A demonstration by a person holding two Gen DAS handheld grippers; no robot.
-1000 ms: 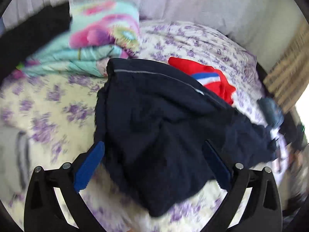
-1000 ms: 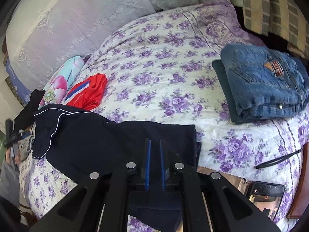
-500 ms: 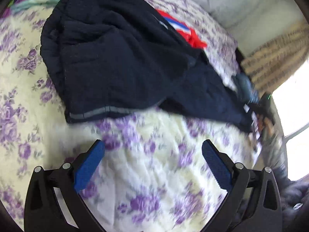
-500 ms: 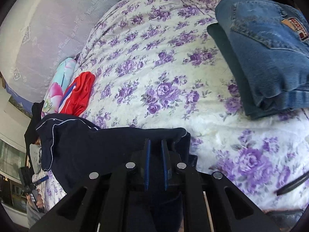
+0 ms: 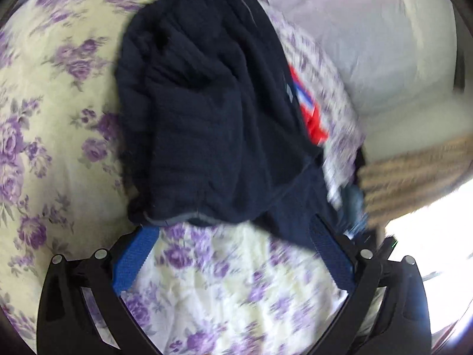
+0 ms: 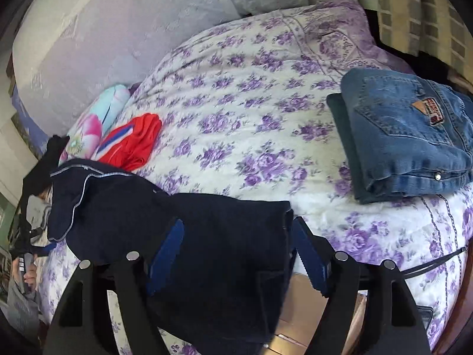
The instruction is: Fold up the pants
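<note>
Dark navy pants (image 5: 212,112) in a rumpled heap on a bed's floral bedspread (image 5: 53,124), cream with purple roses, seen blurred from the left wrist camera. Left tongs (image 5: 233,260) spread wide and empty, blue pads (image 5: 134,259) apart above bare bedspread just short of the pants' near hem. From the right wrist camera, the same pants (image 6: 165,207) draped across the bed's near edge, one end bunched with pale piping along its seam, the other end hanging down between the fingers of the right tongs (image 6: 238,254). Right tongs parted, blue pads (image 6: 167,248) standing on either side of the cloth without pinching it. Red garment with blue and white stripes (image 6: 133,143) just beyond the pants, beside a folded turquoise and pink floral cloth (image 6: 94,121). Folded blue jeans (image 6: 414,130) atop a darker folded piece (image 6: 344,142) on the bed's far right, well apart from the pants. Pale grey textured wall (image 6: 103,44) behind the bed. Thin dark cable (image 6: 437,261) trailing over the bedspread's right edge. Left tongs and the hand holding them (image 6: 25,263) at the far left rim of the right wrist view.
</note>
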